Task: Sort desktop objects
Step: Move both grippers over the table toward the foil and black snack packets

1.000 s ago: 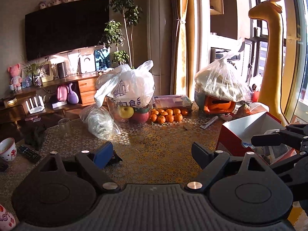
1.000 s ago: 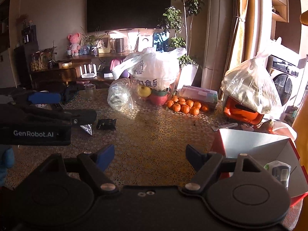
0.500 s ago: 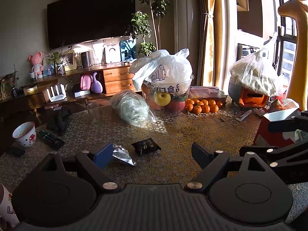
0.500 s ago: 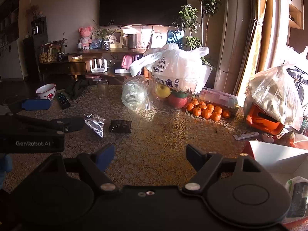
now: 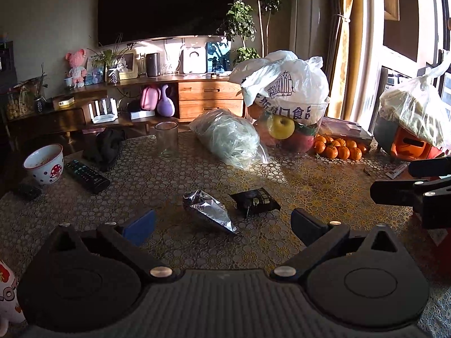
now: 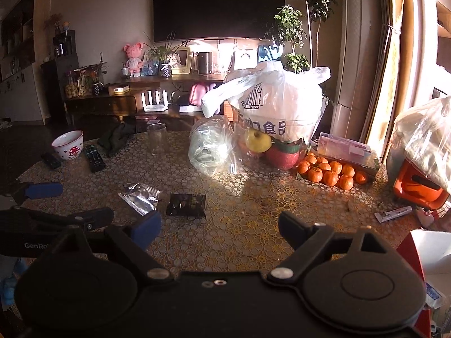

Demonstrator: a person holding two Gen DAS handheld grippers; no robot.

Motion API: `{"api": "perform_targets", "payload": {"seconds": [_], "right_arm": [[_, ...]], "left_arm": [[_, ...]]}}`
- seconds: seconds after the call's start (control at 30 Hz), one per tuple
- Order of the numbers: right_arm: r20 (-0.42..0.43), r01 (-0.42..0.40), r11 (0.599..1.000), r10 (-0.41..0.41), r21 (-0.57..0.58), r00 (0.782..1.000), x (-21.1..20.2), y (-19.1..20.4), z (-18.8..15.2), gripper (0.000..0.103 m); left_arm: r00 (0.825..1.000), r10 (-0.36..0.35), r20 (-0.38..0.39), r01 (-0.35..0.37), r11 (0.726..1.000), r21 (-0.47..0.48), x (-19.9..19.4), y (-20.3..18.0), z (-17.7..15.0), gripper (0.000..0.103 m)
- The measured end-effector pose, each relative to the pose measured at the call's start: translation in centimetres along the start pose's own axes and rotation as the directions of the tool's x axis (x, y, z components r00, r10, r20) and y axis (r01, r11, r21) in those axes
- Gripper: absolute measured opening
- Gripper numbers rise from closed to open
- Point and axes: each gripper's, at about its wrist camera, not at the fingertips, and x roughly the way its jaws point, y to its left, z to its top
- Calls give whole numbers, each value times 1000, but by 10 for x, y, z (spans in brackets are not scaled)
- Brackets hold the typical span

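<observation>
— Left gripper [image 5: 222,224]: spread wide, nothing between the fingers, hovering low over the table [image 5: 310,180] and aimed at the silver foil wrapper [image 5: 208,209]. Lined up that way probably to take the wrapper first, since it lies nearest and right in the gap.

— And just beside it, the black snack packet [image 5: 255,201]. Flat on the tablecloth, close to the wrapper but apart from it, as far as can be told. Loose litter, by the look of it, hence the likely targets of the sorting.

— Right gripper [image 6: 220,224]: also gaping, holding nothing. Parked a little to the right of the packets, above bare tablecloth (perhaps kept back so as not to crowd the left one). Seen from the left camera only as dark fingers at the right edge.

— Red-and-white box [image 6: 422,250] at the lower right corner of the right view, open at the top, something pale already inside. Probably the bin for the small rubbish; hard to be sure.

— Further back: remote control [image 5: 87,172], glass cup [image 5: 167,140], mushroom bowl [image 5: 45,163], a clear bag of greens [image 5: 228,140], tangerines [image 5: 338,149] laid out by the fruit bowl. None of these within reach of either tool now.

— Next move, at a guess: drop the left fingers around the foil wrapper and pinch. Thin and crinkly, so likely to slide on the cloth unless caught by a raised fold.
</observation>
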Motion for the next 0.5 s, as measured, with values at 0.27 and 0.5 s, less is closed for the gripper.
{"api": "perform_targets", "payload": {"seconds": [0.27,0.5], "right_arm": [[-23,-25,1000,25,1,999,39,0,4,90],[-40,-56,998,56,1,998,73,2,9,90]], "left_arm": [[1000,28,-3,-28,999,17,35,5,-2,103],[1000,29,3,-29,998,53,65,5,-3,103]]}}
